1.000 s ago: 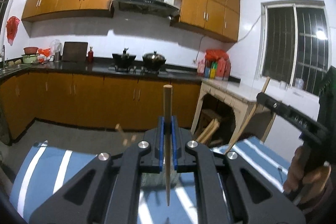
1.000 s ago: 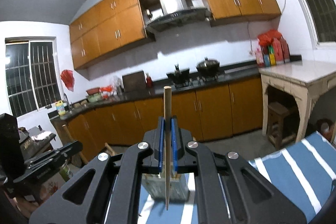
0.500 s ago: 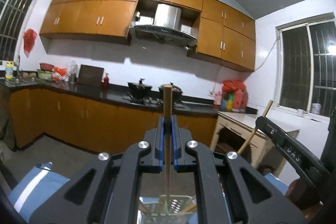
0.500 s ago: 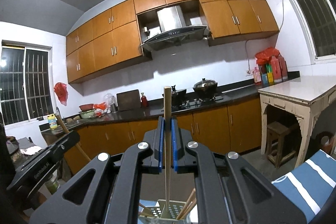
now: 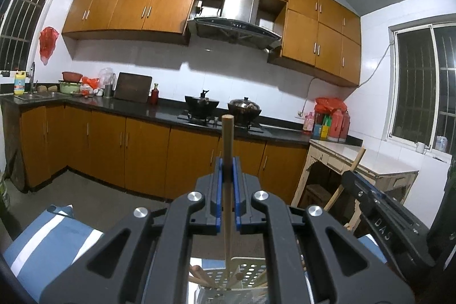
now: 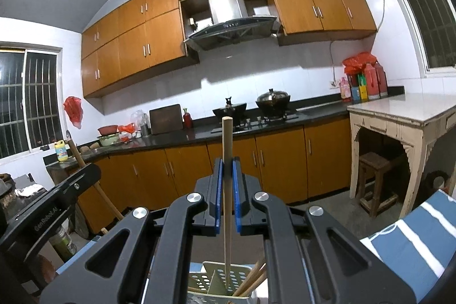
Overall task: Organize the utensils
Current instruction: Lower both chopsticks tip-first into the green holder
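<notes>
My left gripper is shut on a wooden chopstick held upright, its lower end over a perforated metal utensil holder with several chopsticks in it. My right gripper is shut on another wooden chopstick, its lower tip inside the holder. The right gripper shows at the right of the left wrist view, the left gripper at the left of the right wrist view.
A blue and white striped cloth covers the table under the holder; it also shows in the right wrist view. Beyond are kitchen cabinets, a stove with pots and a pale side table.
Both grippers have tilted up and come over the holder, which now sits just under the chopstick tips. Both stay shut on their chopsticks.
</notes>
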A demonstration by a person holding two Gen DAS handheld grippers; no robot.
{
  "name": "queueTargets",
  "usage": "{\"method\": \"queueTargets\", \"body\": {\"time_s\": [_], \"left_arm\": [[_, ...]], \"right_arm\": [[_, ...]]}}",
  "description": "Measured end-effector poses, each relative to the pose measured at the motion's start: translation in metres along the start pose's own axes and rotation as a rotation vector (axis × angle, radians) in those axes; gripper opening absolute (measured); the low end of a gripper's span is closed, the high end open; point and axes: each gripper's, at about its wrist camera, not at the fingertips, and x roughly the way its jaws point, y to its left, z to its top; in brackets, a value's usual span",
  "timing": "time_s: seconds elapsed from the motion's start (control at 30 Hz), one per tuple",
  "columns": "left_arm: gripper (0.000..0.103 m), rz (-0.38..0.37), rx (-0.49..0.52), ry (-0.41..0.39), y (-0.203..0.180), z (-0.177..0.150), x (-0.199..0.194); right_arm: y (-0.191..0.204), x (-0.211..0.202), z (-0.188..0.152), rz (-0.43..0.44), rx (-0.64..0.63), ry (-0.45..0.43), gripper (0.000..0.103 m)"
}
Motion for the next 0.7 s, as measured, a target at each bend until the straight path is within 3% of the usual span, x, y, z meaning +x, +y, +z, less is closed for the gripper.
{"method": "queueTargets", "body": {"time_s": [0.6, 0.7], "left_arm": [[0.008, -0.008, -0.006, 0.087, 0.01, -0.016, 0.013], [0.012, -0.003, -0.015, 0.089, 0.012, -0.015, 0.01]], "right_arm": [[0.002, 0.01, -0.011, -0.001, 0.026, 0.069, 0.008], [0.002, 0.008, -0.012, 0.004, 0.031, 0.082, 0.012]]}}
